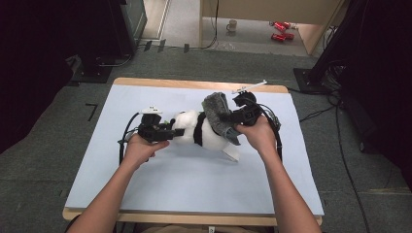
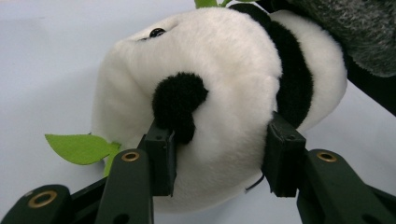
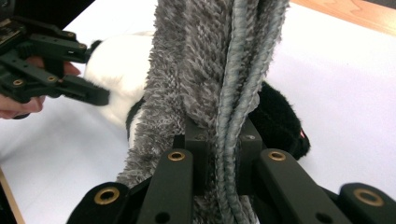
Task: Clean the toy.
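A black-and-white panda plush (image 1: 187, 127) lies on its side in the middle of the white-covered table (image 1: 194, 194). My left gripper (image 1: 179, 131) comes at it from the left. In the left gripper view its pads (image 2: 161, 156) press into both sides of the panda's head (image 2: 224, 79), one pad at the black ear. A green felt leaf (image 2: 81, 148) sticks out beside the head. My right gripper (image 1: 228, 118) is shut on a grey fuzzy cloth (image 1: 217, 114) that hangs over the panda's body. In the right gripper view the cloth (image 3: 201, 60) rises between the closed jaws of that gripper (image 3: 223, 158).
The table's wooden rim (image 1: 194, 84) shows along the far edge. On the floor beyond it stand a mug (image 1: 232, 25) and red cans (image 1: 281, 30). Dark equipment and cables (image 1: 340, 102) flank the table on both sides.
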`<control>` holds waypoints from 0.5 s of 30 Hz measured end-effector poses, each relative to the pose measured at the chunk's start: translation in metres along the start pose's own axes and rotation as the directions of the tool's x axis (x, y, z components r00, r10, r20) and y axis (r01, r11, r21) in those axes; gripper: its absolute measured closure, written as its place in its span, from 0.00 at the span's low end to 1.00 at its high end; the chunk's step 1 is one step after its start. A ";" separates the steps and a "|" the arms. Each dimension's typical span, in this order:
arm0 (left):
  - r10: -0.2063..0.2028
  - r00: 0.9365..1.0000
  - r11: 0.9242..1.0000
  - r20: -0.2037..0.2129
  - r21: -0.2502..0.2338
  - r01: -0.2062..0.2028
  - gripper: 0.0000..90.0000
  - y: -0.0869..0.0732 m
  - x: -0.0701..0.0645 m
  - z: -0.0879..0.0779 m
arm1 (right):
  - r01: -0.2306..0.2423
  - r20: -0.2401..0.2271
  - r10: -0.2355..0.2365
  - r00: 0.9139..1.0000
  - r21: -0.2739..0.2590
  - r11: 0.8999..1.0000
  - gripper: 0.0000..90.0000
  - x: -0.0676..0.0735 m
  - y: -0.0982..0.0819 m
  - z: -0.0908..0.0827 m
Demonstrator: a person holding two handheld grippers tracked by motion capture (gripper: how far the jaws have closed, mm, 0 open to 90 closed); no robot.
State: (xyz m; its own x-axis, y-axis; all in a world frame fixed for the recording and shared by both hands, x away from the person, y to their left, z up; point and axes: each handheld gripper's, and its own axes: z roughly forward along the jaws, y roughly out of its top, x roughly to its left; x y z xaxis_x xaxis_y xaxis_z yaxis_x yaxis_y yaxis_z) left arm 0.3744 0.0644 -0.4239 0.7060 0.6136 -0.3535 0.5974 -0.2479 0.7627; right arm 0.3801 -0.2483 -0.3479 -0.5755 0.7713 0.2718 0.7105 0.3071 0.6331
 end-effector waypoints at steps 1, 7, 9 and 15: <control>-0.009 1.000 1.000 -0.013 -0.005 0.009 0.59 0.000 0.000 0.001 | -0.003 0.000 0.003 1.000 0.000 1.000 0.90 0.000 0.000 0.000; -0.047 0.998 0.999 -0.051 -0.019 0.046 0.59 0.002 0.002 0.002 | -0.001 -0.036 -0.002 0.999 -0.070 0.998 0.90 0.017 0.011 -0.015; -0.056 0.997 0.998 -0.057 -0.024 0.054 0.59 0.002 0.003 0.003 | 0.022 -0.052 -0.026 0.998 -0.084 0.996 0.90 0.029 0.014 -0.019; -0.065 0.996 0.998 -0.066 -0.028 0.063 0.57 0.002 0.002 0.003 | 0.064 -0.064 -0.065 0.996 -0.014 0.998 0.90 0.050 0.009 0.005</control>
State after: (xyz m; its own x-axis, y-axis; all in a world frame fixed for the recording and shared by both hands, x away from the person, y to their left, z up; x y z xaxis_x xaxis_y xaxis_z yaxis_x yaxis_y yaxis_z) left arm 0.3787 0.0629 -0.4245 0.6393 0.6766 -0.3655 0.6295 -0.1874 0.7541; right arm 0.3597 -0.2039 -0.3317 -0.6450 0.7128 0.2756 0.6664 0.3481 0.6593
